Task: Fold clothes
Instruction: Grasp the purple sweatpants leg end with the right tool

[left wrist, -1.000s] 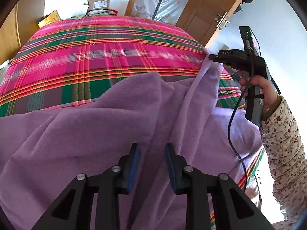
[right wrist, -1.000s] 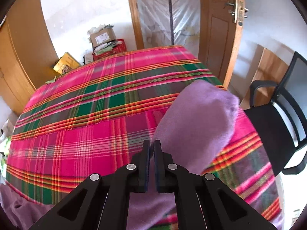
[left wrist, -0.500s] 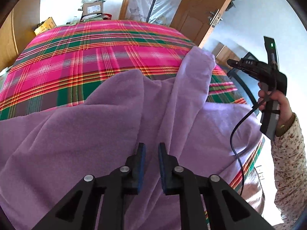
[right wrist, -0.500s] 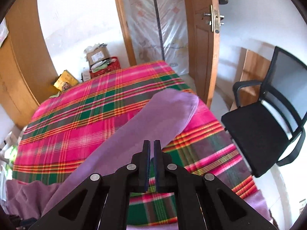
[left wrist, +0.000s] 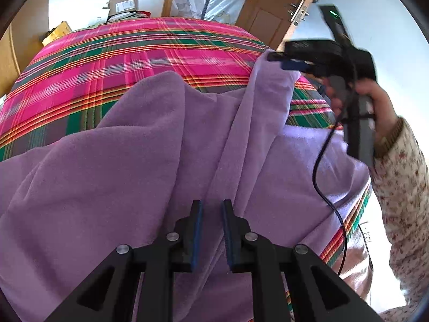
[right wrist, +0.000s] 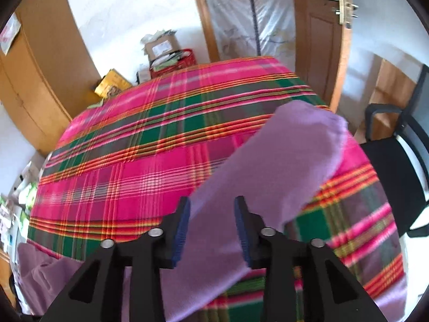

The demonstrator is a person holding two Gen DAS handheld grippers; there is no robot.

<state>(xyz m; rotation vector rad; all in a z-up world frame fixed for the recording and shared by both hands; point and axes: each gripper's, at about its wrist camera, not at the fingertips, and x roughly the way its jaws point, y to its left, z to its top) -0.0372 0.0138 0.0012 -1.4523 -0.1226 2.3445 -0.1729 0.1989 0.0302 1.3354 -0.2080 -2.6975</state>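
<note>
A purple fleece garment [left wrist: 134, 161] lies rumpled over the near part of a bed with a pink and green plaid cover [left wrist: 120, 61]. My left gripper [left wrist: 212, 204] is low over its middle. A raised fold of fleece sits pinched between the narrow pads, and the jaws are opening slightly. One sleeve [right wrist: 281, 161] stretches out across the plaid toward the far right corner. My right gripper [right wrist: 211, 206] hovers over that sleeve with its jaws opening wide; the pads are clear of the cloth. The left wrist view shows the right gripper [left wrist: 276, 60] at the sleeve's end [left wrist: 268, 102].
A person's hand and floral sleeve [left wrist: 396, 187] hold the right gripper, and a black cable [left wrist: 321, 161] hangs from it. A black office chair [right wrist: 388, 166] stands right of the bed by a wooden door [right wrist: 324, 40]. Boxes [right wrist: 161, 48] are piled beyond the far edge.
The right jaws were shut on the sleeve and now stand wide apart, with the sleeve lying on the bed. The left jaws have narrowed onto a fold of fleece.
</note>
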